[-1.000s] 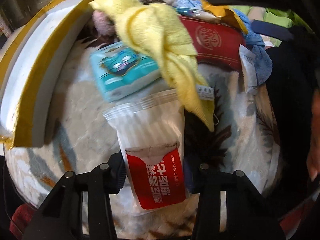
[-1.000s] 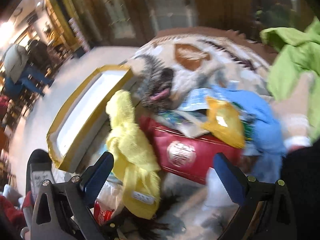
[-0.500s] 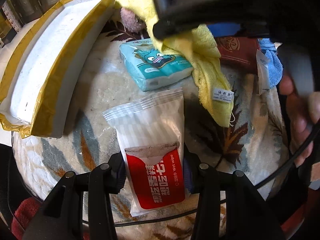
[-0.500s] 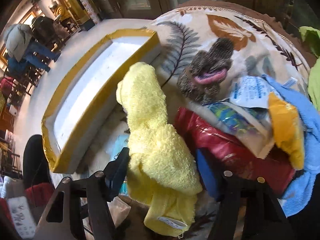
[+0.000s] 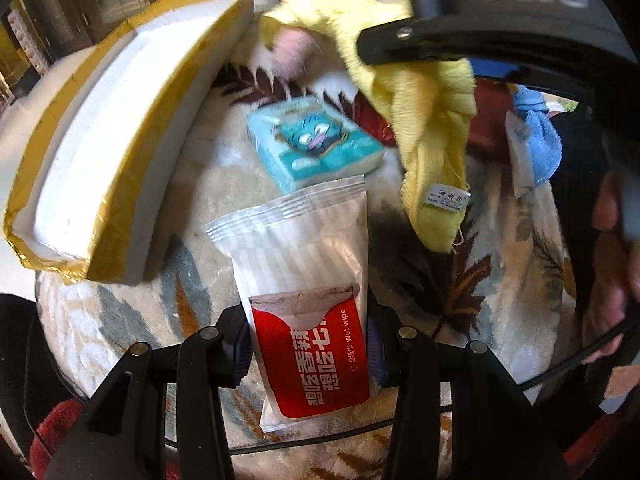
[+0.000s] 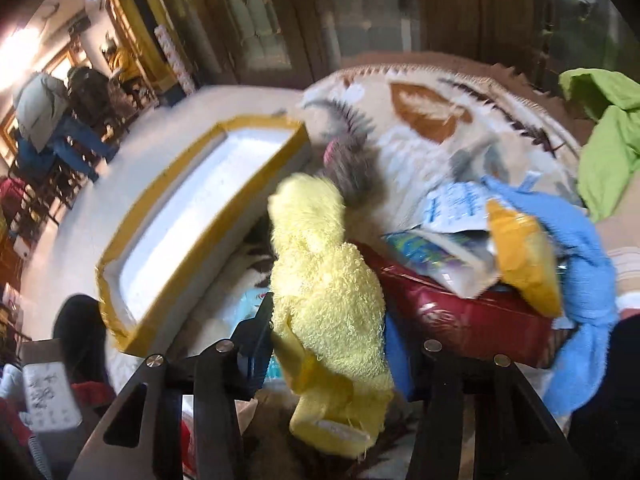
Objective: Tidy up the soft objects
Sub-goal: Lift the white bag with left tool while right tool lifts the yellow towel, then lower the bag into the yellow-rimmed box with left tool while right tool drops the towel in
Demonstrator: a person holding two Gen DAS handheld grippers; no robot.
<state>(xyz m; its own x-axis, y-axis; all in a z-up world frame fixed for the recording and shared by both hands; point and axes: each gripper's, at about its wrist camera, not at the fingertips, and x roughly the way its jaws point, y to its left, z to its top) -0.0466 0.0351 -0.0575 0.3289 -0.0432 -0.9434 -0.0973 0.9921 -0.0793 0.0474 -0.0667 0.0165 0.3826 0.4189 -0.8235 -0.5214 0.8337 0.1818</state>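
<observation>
Gripping from both sides at once, the two tools each have a soft item clamped. The left gripper [image 5: 308, 354] has its jaws closed on the lower, red-printed end of a wet wipe packet [image 5: 304, 280], which sticks out flat over the leaf-patterned blanket [image 5: 120, 320] toward a teal tissue pack [image 5: 316, 148]. The right gripper [image 6: 328, 344] pinches a yellow towel [image 6: 328, 300] near its middle, so one end stands up and the labelled end droops below the jaws. The towel looks light, limp and fuzzy; a mid-body hold bunches it well, though loose ends may drag over the red package [image 6: 460, 320] and blue cloth [image 6: 576, 240] beside it. The packet seems light, slick-filmed and squashy, so a hold across its width near one end should keep it, gently. A yellow-edged foam tray [image 6: 192, 216] lies empty nearby, probably the destination.
</observation>
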